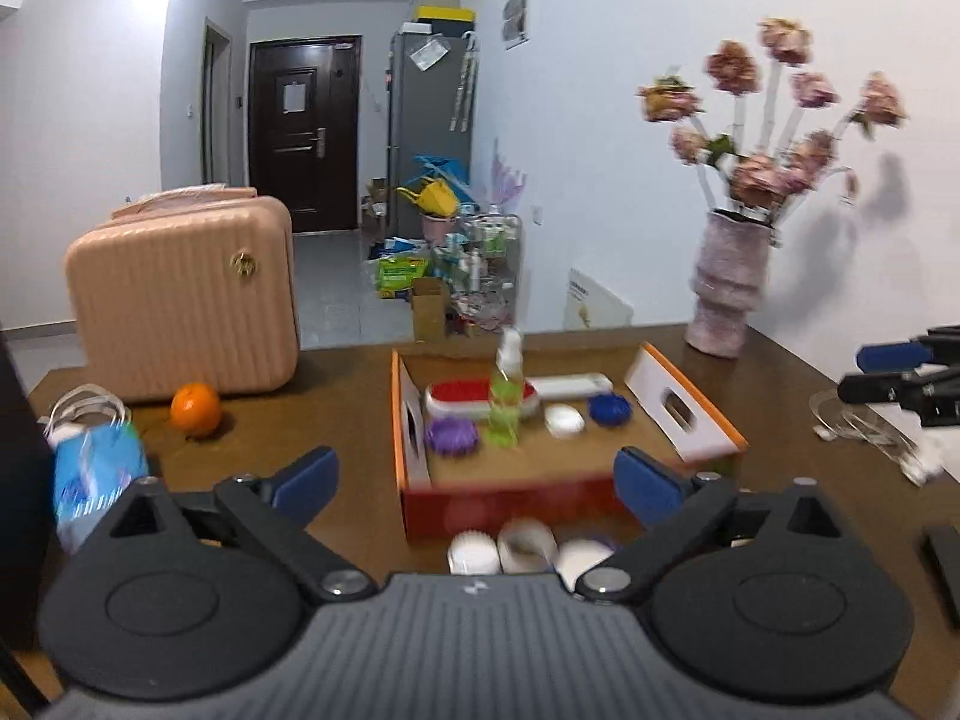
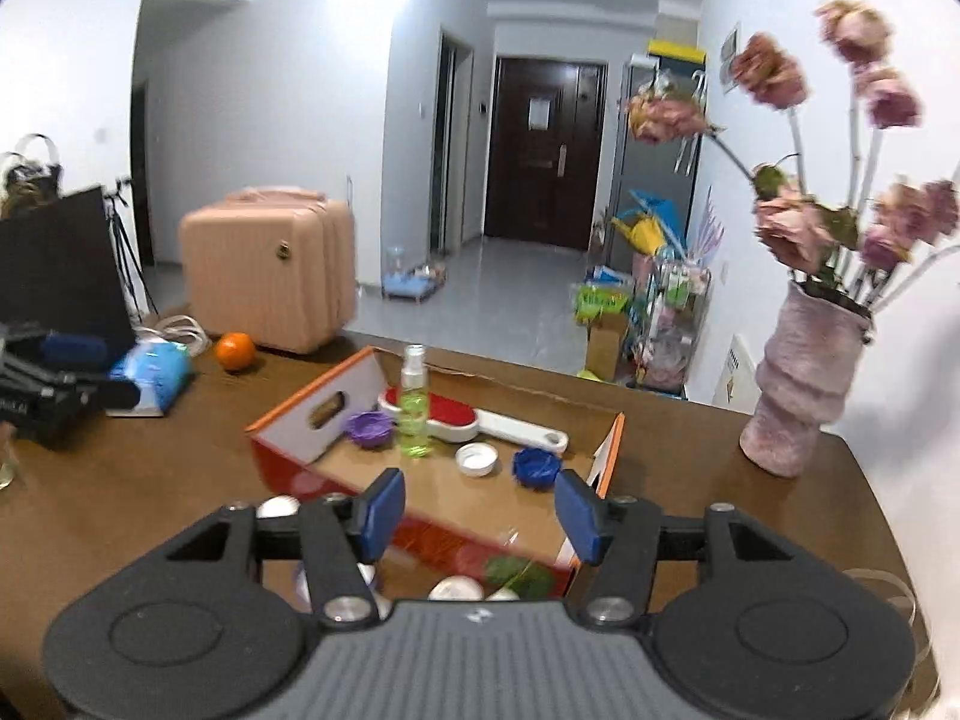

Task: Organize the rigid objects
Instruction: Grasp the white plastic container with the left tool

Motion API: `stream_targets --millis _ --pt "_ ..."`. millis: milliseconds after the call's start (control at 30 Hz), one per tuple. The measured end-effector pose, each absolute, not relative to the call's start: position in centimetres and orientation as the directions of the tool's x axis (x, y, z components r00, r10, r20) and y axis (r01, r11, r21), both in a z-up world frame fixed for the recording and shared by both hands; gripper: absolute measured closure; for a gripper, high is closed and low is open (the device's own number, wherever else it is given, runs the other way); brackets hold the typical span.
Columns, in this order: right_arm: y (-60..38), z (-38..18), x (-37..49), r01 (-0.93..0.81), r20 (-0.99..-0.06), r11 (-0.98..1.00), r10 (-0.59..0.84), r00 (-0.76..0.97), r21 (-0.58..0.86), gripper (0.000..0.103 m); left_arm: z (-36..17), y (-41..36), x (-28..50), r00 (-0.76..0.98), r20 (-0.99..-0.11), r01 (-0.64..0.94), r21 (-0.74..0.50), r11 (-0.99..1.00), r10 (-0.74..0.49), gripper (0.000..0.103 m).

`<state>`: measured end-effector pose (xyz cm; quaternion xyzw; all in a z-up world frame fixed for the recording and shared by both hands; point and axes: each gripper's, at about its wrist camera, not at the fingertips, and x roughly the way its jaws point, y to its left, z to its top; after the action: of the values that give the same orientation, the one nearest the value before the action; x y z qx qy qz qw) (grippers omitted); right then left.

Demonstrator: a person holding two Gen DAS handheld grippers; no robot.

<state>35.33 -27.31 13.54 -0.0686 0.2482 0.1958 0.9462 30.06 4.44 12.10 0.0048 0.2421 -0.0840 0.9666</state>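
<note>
Brown table, left to right: orange, open cardboard box holding spray bottle, brush, caps. My left gripper wide open, right gripper half open, both empty. Between picks; next I go for white caps just before box.

On the surface, a box holds a bottle; suitcase left, vase right.

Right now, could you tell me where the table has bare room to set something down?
Bare wood lies between the orange and the cardboard box, and between the box and the vase. The box floor's near half is free. Crowded: white caps before the box.
</note>
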Motion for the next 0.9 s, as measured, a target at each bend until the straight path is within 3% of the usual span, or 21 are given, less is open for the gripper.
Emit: stream_targets --millis 233,433,533,700,767,900 --pt "-27.4 8.8 21.9 -0.331 -0.364 0.943 0.308 0.879 -0.001 0.048 7.4 4.9 18.3 0.894 -0.425 0.132 -0.054 0.990 -0.143 0.000" --pt "-27.4 3.1 14.5 -0.243 -0.384 0.966 0.260 0.886 0.092 0.047 4.0 3.7 11.3 0.929 -0.366 0.038 -0.049 0.998 -0.053 0.000" --pt "-27.2 1.1 12.7 -0.248 -0.436 0.966 0.256 0.863 0.076 0.048 3.2 2.9 10.4 0.919 -0.386 0.082 -0.022 0.996 -0.084 0.000" --pt "-27.5 0.5 12.6 -0.240 -0.434 0.965 0.262 0.862 0.106 0.048 3.3 1.4 10.6 0.922 -0.366 0.126 -0.013 0.992 -0.122 0.000" --pt "-27.6 0.5 13.2 -0.252 -0.432 0.960 0.280 0.857 0.122 0.055 3.2 0.9 11.4 0.922 -0.362 0.142 -0.016 0.990 -0.138 0.000" --pt "-27.2 -0.1 16.4 -0.273 -0.454 0.950 0.313 0.834 0.154 0.059 2.4 -0.7 14.7 0.897 -0.399 0.196 -0.023 0.980 -0.189 0.000"
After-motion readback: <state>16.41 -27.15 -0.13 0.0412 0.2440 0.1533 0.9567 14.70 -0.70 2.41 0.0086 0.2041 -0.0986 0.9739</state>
